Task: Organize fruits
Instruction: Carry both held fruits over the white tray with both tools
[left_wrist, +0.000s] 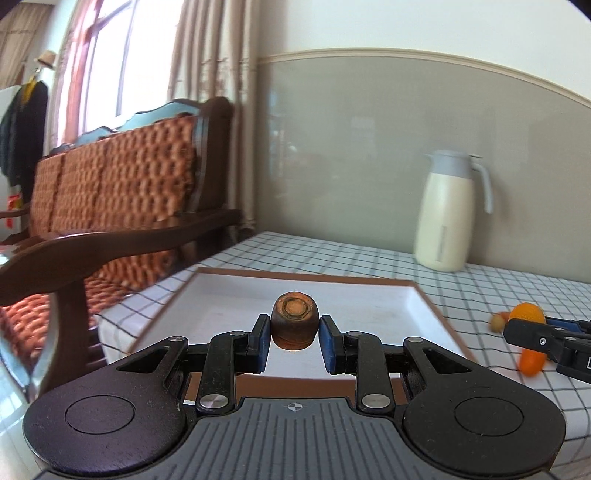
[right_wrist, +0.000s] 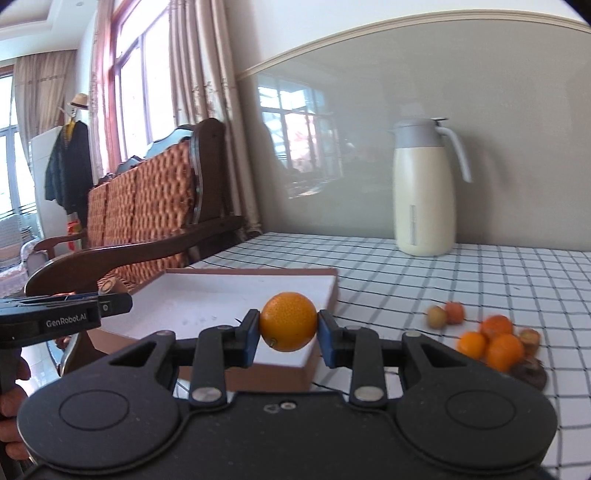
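My left gripper is shut on a brown, dried-looking round fruit and holds it above the white tray with a brown rim. My right gripper is shut on an orange and holds it over the tray's near right corner. In the left wrist view the right gripper shows at the right edge with the orange. In the right wrist view the left gripper shows at the left edge. Several oranges and small fruits lie on the checked tablecloth to the right.
A cream thermos jug with a grey lid stands at the back by the wall. A wooden armchair with orange cushions stands left of the table. The checked tablecloth covers the table.
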